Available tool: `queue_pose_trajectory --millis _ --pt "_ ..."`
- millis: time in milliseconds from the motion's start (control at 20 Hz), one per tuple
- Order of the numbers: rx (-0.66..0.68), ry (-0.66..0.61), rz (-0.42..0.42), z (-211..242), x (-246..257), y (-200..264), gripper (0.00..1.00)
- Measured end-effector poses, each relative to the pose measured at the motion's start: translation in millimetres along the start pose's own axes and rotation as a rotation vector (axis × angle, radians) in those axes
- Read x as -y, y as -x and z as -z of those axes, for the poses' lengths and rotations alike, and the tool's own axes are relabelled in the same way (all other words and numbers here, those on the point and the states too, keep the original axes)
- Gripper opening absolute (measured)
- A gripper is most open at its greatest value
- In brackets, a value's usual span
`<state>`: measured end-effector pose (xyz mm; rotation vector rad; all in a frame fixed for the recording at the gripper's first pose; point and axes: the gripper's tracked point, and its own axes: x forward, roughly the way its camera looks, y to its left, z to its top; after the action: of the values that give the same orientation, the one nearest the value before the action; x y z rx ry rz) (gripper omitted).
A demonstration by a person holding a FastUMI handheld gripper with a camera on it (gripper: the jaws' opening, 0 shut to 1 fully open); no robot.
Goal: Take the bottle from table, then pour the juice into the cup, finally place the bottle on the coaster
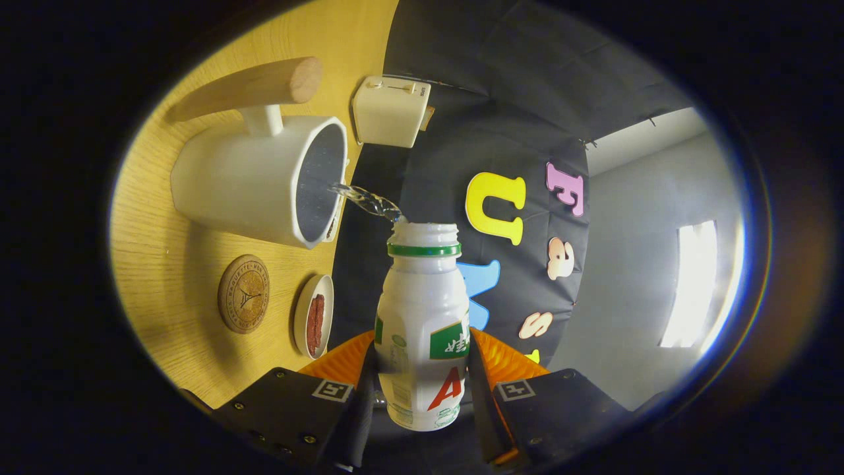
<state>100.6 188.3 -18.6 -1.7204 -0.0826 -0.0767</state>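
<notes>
- We note on the bottle a large red letter "A" low on its label; the white characters on the green band above it are too distorted to read.
- We find the embossed ring of lettering on the coaster illegible.
- We cannot read the small marking on the white box.

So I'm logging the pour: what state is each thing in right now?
bottle: uncapped, tipped, gripped between both fingers
juice: streaming from the bottle's mouth into the cup
cup: on the table, catching the stream
coaster: bare, on the table
dish: holds something red
gripper: shut on the bottle
</notes>
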Motion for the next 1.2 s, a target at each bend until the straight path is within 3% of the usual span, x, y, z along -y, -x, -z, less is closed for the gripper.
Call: queue_pose_trajectory --millis 1200 --pt "0.001 0.05 0.002 4.5 8.4 -0.9 0.64"
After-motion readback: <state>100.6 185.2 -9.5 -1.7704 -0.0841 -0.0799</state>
